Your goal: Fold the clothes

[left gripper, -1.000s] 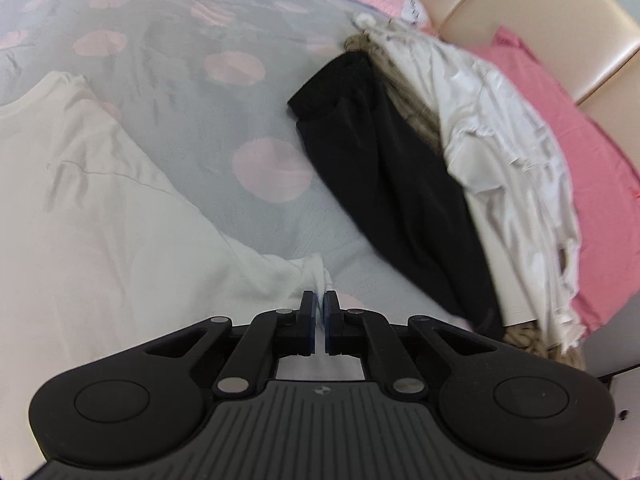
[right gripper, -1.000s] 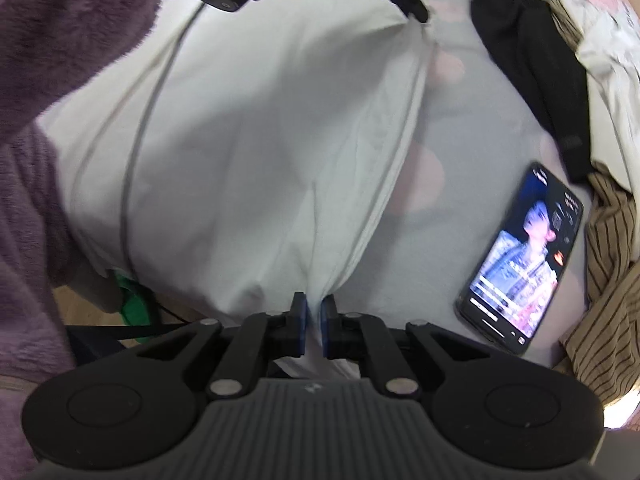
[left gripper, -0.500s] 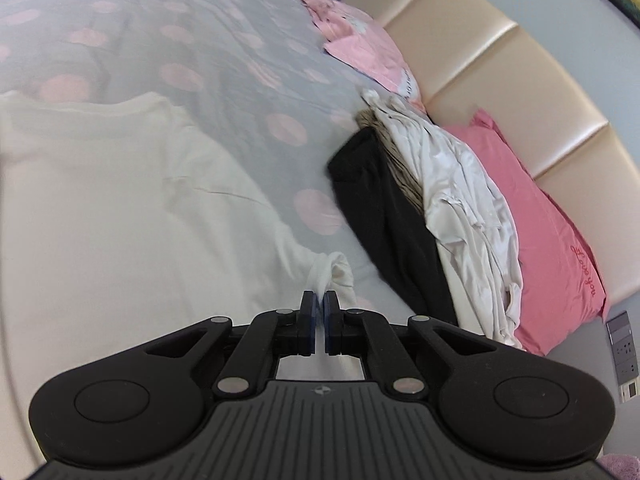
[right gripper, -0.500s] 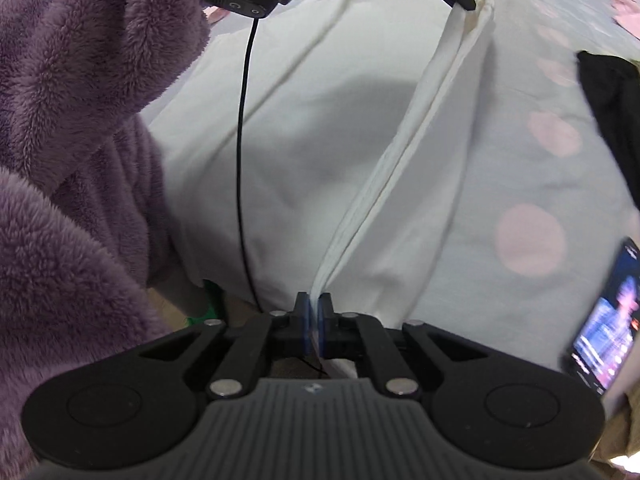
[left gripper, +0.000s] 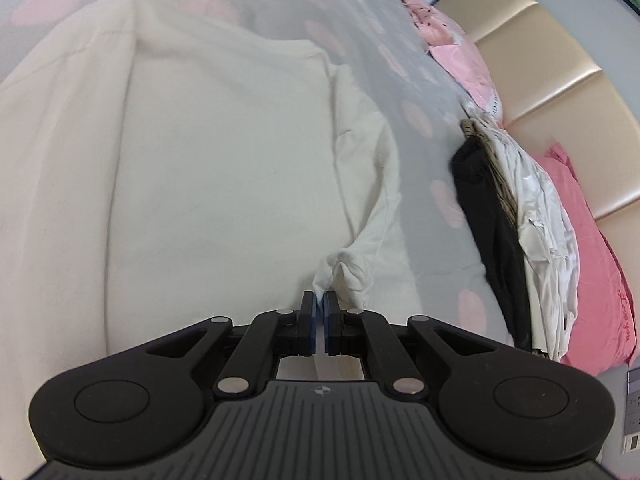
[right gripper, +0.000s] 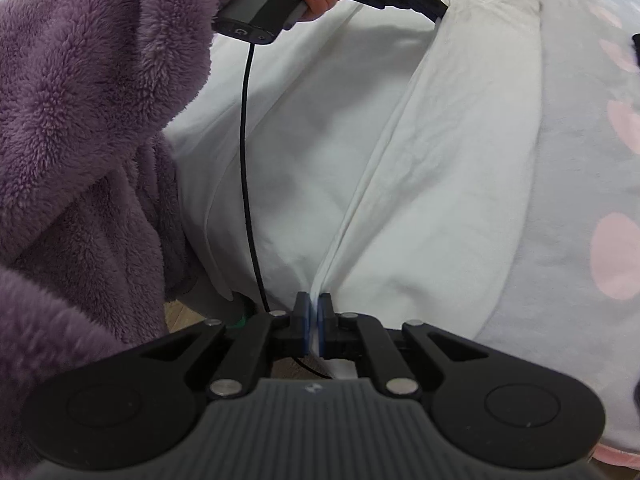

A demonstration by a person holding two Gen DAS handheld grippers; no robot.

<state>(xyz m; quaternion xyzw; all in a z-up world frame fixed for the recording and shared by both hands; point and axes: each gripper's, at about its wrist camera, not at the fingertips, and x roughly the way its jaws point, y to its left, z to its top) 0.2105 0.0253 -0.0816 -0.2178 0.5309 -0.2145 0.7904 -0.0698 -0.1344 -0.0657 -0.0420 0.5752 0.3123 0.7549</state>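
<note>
Fabric of the white shirt is being pinched by both hand-held grippers: left hand-held gripper on the sleeve end, right hand-held gripper on the hem fold. Thin bites are risking slippage, likely letting the fold between them sag or land crooked on the bed.

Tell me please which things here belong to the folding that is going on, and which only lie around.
Part of the job:
- white shirt, spread on the bed
- left tongs, shut on its sleeve end
- right tongs, shut on its edge

Only lying around:
- black garment
- crumpled white garment
- pink pillow
- dotted bedsheet
</note>
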